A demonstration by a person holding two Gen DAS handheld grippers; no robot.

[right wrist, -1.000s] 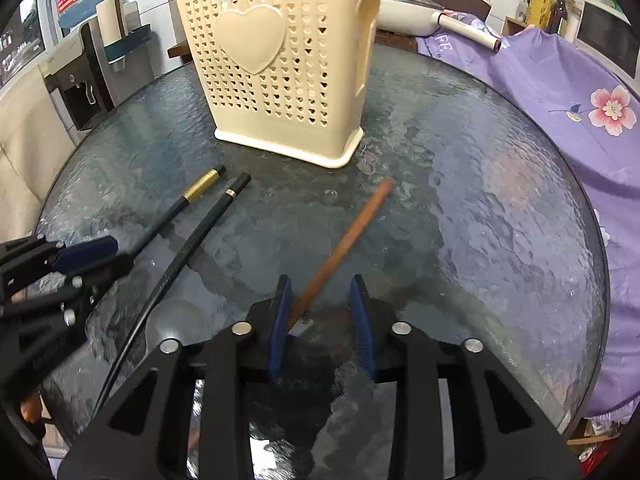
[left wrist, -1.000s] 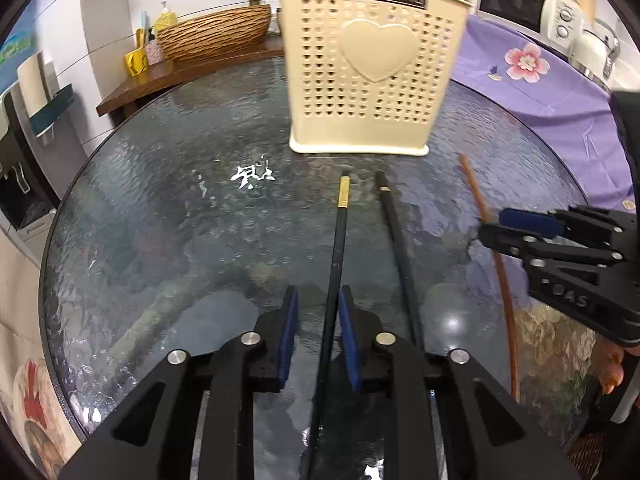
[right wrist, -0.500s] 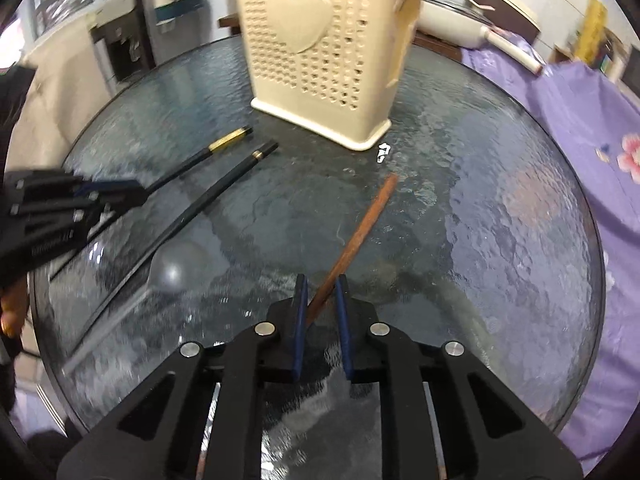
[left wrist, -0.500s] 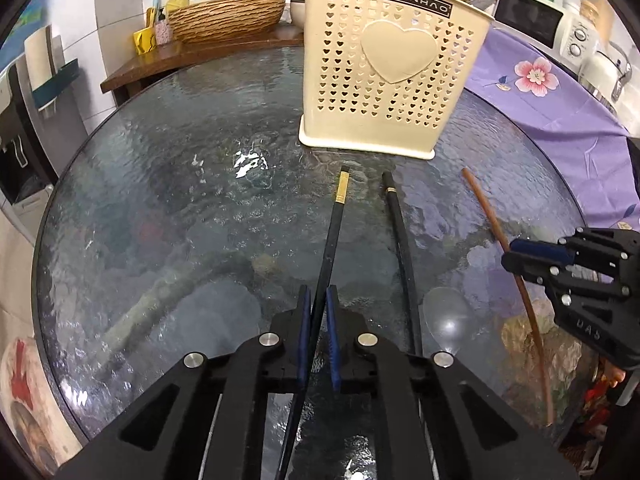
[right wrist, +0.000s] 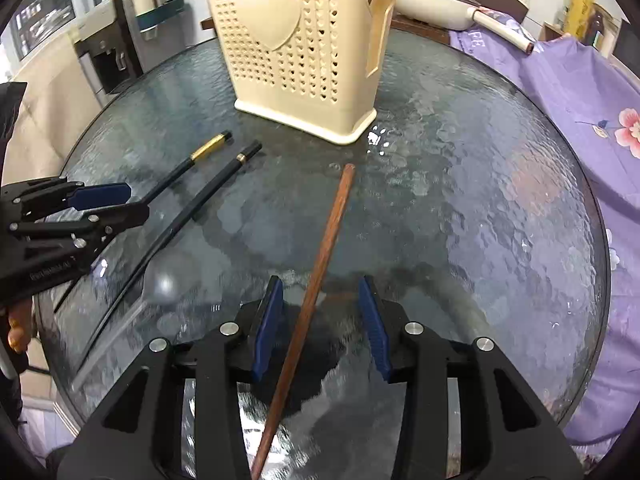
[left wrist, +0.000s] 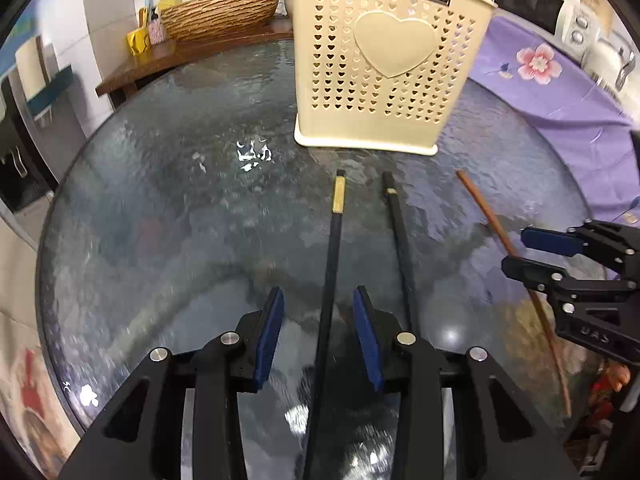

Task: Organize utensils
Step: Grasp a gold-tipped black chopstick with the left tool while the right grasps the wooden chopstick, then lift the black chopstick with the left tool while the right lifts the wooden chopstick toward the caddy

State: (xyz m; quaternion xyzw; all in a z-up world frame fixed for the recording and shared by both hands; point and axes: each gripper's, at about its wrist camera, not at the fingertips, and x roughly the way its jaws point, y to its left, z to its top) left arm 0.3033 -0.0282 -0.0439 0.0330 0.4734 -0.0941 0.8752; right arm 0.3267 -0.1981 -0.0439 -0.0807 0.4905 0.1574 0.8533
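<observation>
So at this point I had my left gripper (left wrist: 318, 312) low over the round glass table (left wrist: 160, 220) with its pads spread wide, straddling the gold-banded black chopstick (left wrist: 334, 248) but not touching it. My right gripper (right wrist: 320, 312) was in the same pose, jaws wide apart around the brown wooden chopstick (right wrist: 326, 248), which ran up between the pads at a slight slant. A second black chopstick (left wrist: 398, 236) lay just beside the first, and all three pointed toward the cream utensil basket (left wrist: 384, 72) standing at the far side. My guess was these sticks were light and stiff, but thin and flat on slick glass, so they'd roll or skid easily. Pinching around mid-shaft or a bit toward the thick end seemed best. Both grippers pointed forward, tilted down toward the tabletop.
</observation>
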